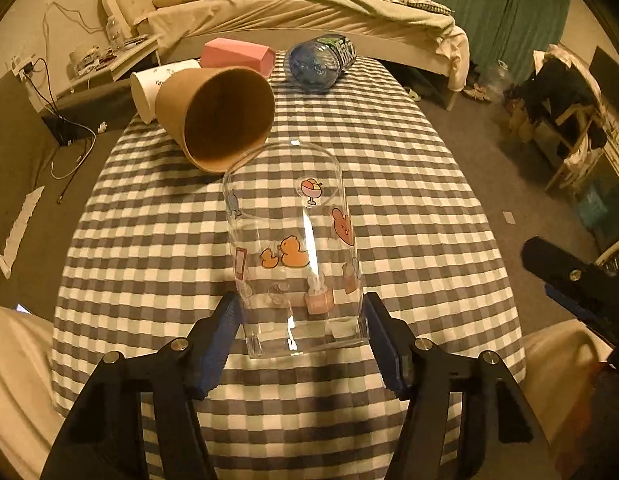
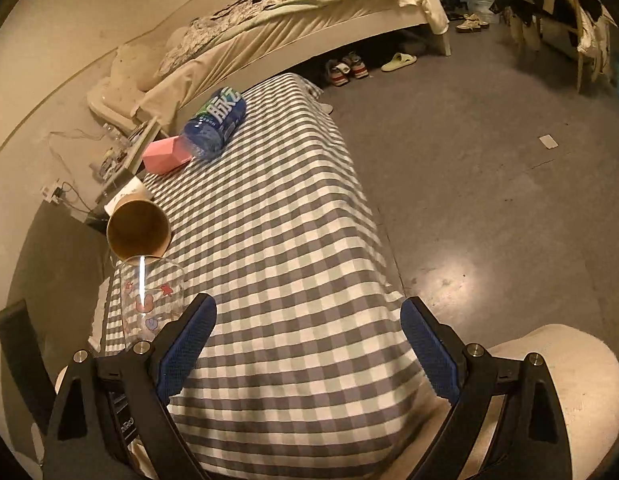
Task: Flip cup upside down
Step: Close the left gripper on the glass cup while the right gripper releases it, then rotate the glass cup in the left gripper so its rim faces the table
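A clear glass cup [image 1: 293,248] with cartoon stickers is held between the blue pads of my left gripper [image 1: 303,332], which is shut on its thick base end. The cup points away from me, its open rim toward the brown paper cup, above the checked tablecloth [image 1: 409,208]. The cup also shows at the left of the right wrist view [image 2: 149,300]. My right gripper [image 2: 309,332] is open and empty above the table's near right part; it shows at the right edge of the left wrist view [image 1: 569,276].
A brown paper cup [image 1: 217,116] lies on its side just beyond the glass, with a white paper cup [image 1: 157,84] behind it. A pink box [image 1: 237,56] and a blue water bottle [image 1: 317,62] lie at the far end. A bed [image 1: 309,8] stands beyond the table.
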Action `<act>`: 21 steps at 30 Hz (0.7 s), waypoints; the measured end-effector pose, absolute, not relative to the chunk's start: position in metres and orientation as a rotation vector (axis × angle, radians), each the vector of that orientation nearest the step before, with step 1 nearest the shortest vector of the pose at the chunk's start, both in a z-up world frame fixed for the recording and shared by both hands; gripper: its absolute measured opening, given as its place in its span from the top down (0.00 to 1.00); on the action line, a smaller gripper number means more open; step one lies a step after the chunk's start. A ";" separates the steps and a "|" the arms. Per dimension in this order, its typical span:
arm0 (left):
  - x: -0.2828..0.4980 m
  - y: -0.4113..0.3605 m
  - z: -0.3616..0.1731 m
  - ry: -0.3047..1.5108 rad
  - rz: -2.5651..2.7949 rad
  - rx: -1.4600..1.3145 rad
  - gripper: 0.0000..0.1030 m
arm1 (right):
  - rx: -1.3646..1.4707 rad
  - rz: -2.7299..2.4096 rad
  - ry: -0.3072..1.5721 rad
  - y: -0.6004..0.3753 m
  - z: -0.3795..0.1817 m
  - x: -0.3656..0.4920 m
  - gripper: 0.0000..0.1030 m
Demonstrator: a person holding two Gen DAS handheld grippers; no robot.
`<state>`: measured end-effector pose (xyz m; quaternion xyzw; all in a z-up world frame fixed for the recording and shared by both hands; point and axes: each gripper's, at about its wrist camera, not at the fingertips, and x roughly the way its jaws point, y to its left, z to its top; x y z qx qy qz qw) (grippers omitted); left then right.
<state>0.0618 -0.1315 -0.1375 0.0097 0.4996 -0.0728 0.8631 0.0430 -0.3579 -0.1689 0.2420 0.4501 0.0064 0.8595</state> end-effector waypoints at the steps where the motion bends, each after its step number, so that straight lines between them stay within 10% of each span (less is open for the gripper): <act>1: 0.063 -0.131 -0.134 1.054 -0.155 0.023 0.38 | 0.504 0.017 0.946 -0.356 -0.169 0.044 0.09; 21: 0.113 -0.129 -0.094 1.024 -0.175 0.121 0.40 | 0.510 0.016 0.941 -0.357 -0.168 0.038 0.09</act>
